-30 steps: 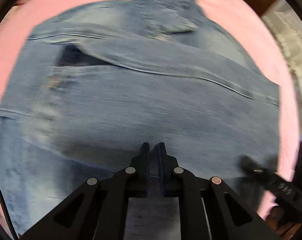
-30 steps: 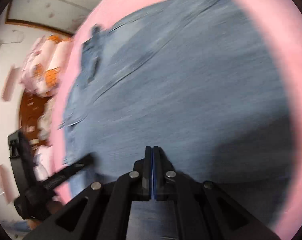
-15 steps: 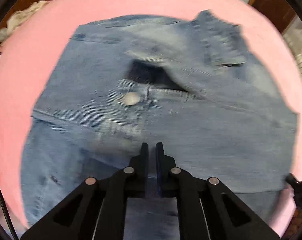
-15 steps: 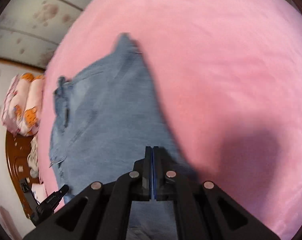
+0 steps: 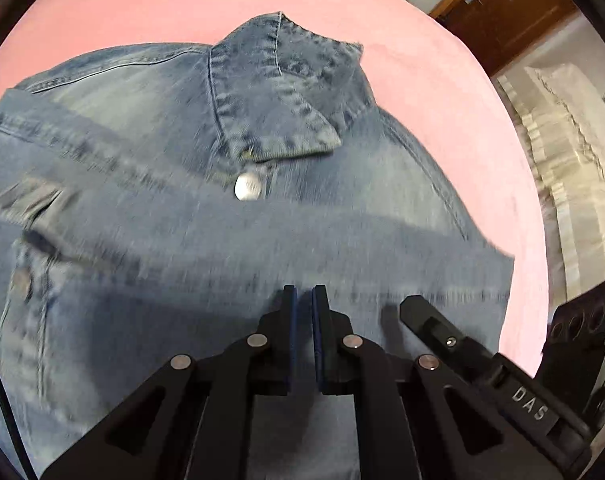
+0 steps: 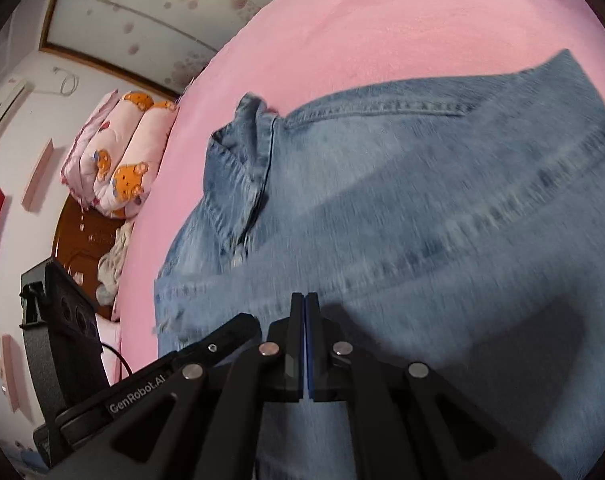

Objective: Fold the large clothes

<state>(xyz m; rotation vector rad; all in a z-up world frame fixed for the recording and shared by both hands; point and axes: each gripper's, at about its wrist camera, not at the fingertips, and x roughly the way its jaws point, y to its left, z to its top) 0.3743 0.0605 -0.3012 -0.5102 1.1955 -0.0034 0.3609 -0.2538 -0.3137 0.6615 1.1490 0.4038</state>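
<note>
Both fingers closed on denim jacket (image 5: 302,220), spread on pink bed (image 5: 182,8).
L gripper (image 5: 304,300) and R gripper (image 6: 304,304) each pinch jacket cloth, side by side near its close edge. Ahead of L fingers: metal button (image 5: 247,191), then collar (image 5: 278,92). Far left of R fingers: bear-print quilt (image 6: 118,160).

Pink bed (image 5: 402,92) carries denim jacket (image 5: 182,208), spread collar-up; bear-print bedding (image 6: 118,160) probably at edge.
</note>
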